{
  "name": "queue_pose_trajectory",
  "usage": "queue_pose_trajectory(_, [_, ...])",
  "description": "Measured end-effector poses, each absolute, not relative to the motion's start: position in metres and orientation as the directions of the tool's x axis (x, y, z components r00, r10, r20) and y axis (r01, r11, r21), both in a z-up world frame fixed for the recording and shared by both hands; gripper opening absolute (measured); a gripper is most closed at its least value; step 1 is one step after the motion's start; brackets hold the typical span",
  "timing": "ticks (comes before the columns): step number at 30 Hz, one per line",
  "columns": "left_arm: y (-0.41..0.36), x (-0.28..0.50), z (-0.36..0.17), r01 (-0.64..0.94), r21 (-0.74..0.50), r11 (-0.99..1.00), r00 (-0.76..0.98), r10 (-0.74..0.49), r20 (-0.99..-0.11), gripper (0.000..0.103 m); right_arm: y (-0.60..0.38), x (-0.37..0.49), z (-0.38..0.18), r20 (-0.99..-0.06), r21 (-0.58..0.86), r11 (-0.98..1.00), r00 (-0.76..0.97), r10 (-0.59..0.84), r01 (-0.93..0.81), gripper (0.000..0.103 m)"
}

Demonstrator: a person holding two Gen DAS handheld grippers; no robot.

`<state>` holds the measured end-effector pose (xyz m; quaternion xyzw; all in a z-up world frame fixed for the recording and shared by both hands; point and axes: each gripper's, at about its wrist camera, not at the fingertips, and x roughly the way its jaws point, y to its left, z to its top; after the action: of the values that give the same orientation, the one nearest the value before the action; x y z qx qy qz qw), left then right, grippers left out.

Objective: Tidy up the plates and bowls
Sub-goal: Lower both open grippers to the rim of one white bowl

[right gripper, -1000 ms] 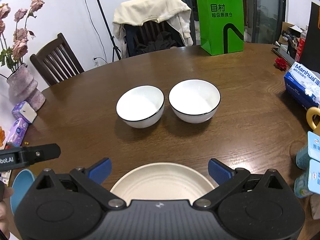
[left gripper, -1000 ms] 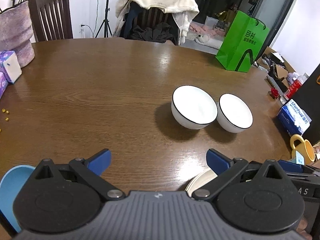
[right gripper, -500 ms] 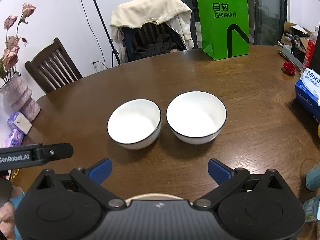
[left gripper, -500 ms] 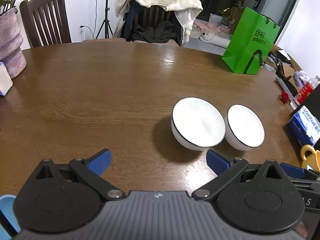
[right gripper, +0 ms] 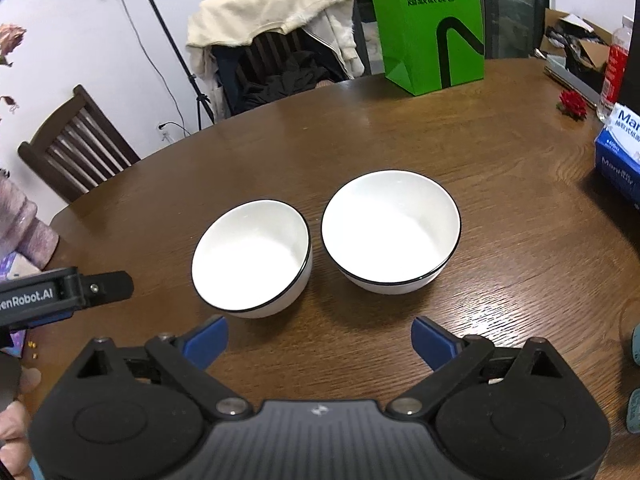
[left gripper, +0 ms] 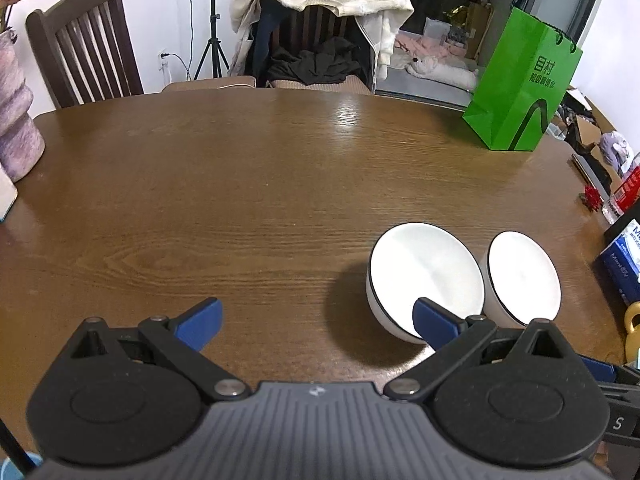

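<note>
2 white, black-rimmed bowls [right gripper: 252,258] sit empty; both grippers [right gripper: 319,340] gape, grasping nothing.

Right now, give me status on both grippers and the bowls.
Left gripper open, empty. Right gripper open, empty. Two white bowls upright, side by side, ungrasped. Nothing in the way.

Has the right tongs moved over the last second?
Yes. The right tongs went forward toward the two bowls; the plate once below them is now out of view.
</note>
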<state>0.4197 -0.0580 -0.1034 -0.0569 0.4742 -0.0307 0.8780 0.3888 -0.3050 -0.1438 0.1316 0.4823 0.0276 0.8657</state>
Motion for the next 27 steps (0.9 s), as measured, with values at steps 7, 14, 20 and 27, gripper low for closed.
queue_pose_trajectory(7, [-0.059,0.439,-0.107,0.045,-0.114,0.992,0.543,-0.120,-0.831,0.103,-0.302,0.404,-0.154,-0.842,0.277,0.953,0.510,0.178,0.125,0.094])
queue_pose_trajectory(14, [-0.061,0.457,-0.110,0.084,-0.110,0.990,0.539,-0.138,-0.831,0.103,-0.299,0.414,-0.162,-0.853,0.310,0.931,0.488,0.183,0.191,0.089])
queue_pose_trajectory(20, [-0.063,0.471,-0.115,0.089,-0.114,0.990,0.523,-0.143,-0.840,0.103,-0.297,0.423,-0.168,-0.856,0.336,0.914,0.478,0.196,0.227,0.078])
queue_pose_trajectory(27, [-0.065,0.484,-0.127,0.099,-0.131,0.986,0.504,-0.163,-0.848,0.103,-0.292,0.427,-0.173,-0.860,0.327,0.914,0.476,0.182,0.242,0.072])
